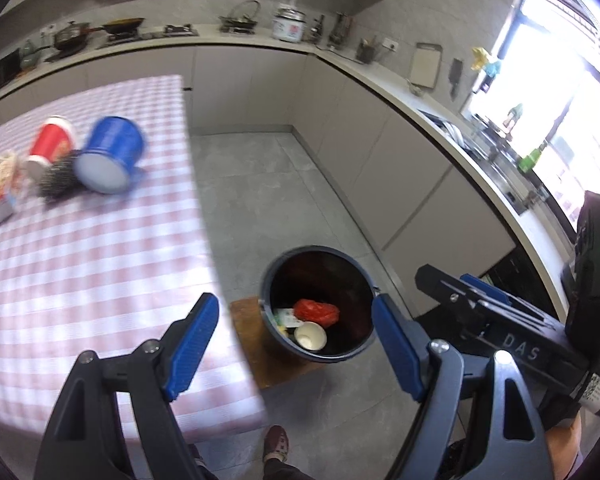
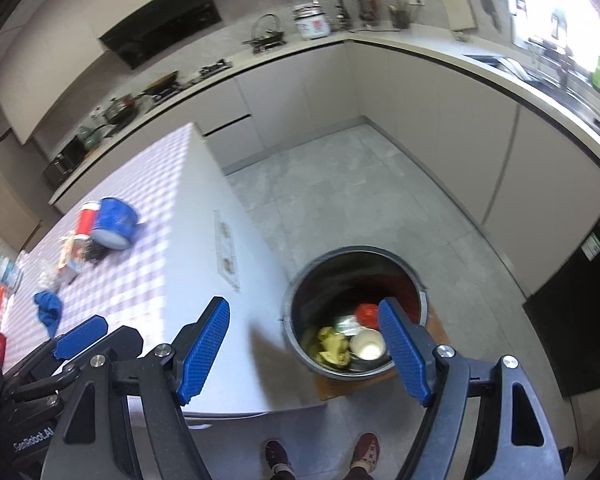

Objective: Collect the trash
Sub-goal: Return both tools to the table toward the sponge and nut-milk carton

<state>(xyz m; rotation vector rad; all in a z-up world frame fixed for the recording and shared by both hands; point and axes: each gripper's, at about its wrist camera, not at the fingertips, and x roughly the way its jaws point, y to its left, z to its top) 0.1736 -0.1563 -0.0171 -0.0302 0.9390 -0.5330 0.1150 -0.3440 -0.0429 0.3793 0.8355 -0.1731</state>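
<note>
Kitchen: grey tiled floor, pale cabinets and a long counter point(image 1: 236, 42) that turns along the far and right walls; pans, a white rice cooker point(image 1: 288, 26) with a red label too small to read, and a bright window at right.
Table: checked pink and white cloth point(image 1: 80, 264) at the left of both views, blurred.
Trash on the table: a blue can point(image 1: 112, 152) lies on its side, touching a red cup point(image 1: 50, 144) and a dark scrub ball point(image 1: 58, 176); more wrappers lie at the far left, too blurred to read.
Blue cloth: on the table near the left gripper, seen from the right wrist point(image 2: 48, 308).
Bin: a dark round bin point(image 1: 268, 280) stands on a brown wooden board point(image 1: 248, 320) on the floor, just beside the near right corner of the table.
Inside the bin: a red bag point(image 1: 316, 312), a white paper cup point(image 1: 310, 336), and yellow-green scraps point(image 2: 332, 346).
Left gripper point(image 1: 296, 344): jaws spread, nothing between the blue pads, above the bin and table edge.
Right gripper point(image 2: 304, 344): jaws spread, empty, above the bin.
Writing: "DAS" on the right gripper body in the left view; "GenRobot.AI" on the left gripper body in the right view.
Person: two shoes point(image 2: 278, 454) on the floor at the near edge.
</note>
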